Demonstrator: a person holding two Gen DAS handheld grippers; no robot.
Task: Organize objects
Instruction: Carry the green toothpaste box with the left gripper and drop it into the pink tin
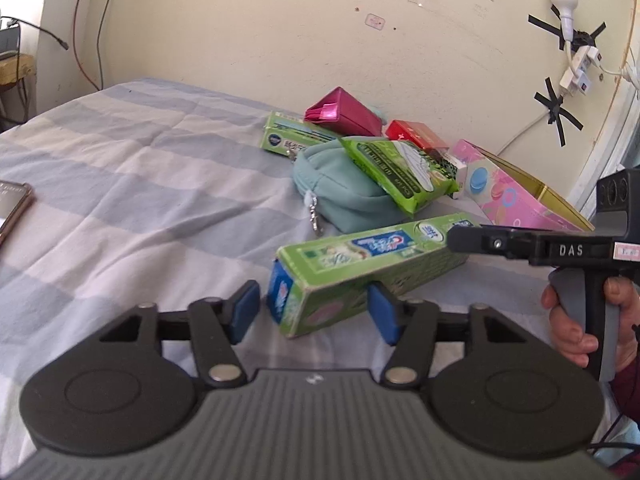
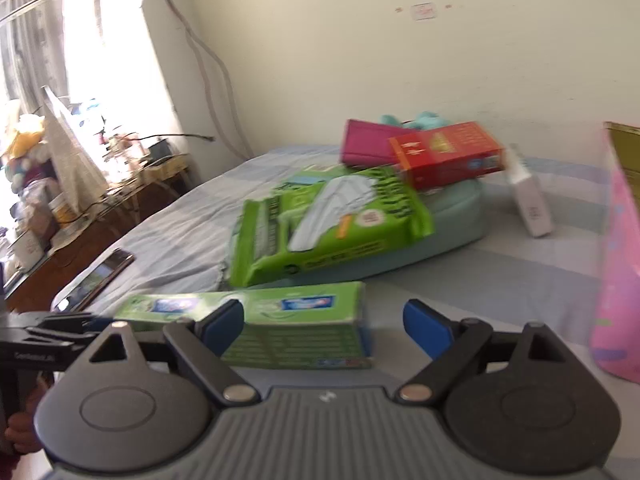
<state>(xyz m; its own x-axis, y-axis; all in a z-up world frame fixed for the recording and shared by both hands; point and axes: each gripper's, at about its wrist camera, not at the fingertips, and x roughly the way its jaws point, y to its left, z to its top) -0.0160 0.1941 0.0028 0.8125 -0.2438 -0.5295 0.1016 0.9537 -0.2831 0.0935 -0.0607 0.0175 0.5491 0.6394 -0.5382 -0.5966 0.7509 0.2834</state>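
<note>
A green toothpaste box (image 1: 360,268) lies on the striped bed sheet (image 1: 132,184). My left gripper (image 1: 312,312) is open, its blue pads on either side of the box's near end, not pressing it. My right gripper (image 2: 324,324) is open at the box's other end (image 2: 280,320); it shows at the right of the left wrist view (image 1: 472,240). Behind lie a teal pouch (image 1: 340,192), a green wipes pack (image 1: 400,172), a red box (image 1: 416,134), a magenta wallet (image 1: 344,114) and a second green box (image 1: 288,136).
An open pink box (image 1: 516,196) with a gold inside stands at the right. A phone (image 1: 12,204) lies at the sheet's left edge. A small white box (image 2: 528,200) lies behind the pouch. A cluttered wooden table (image 2: 80,208) stands by the window.
</note>
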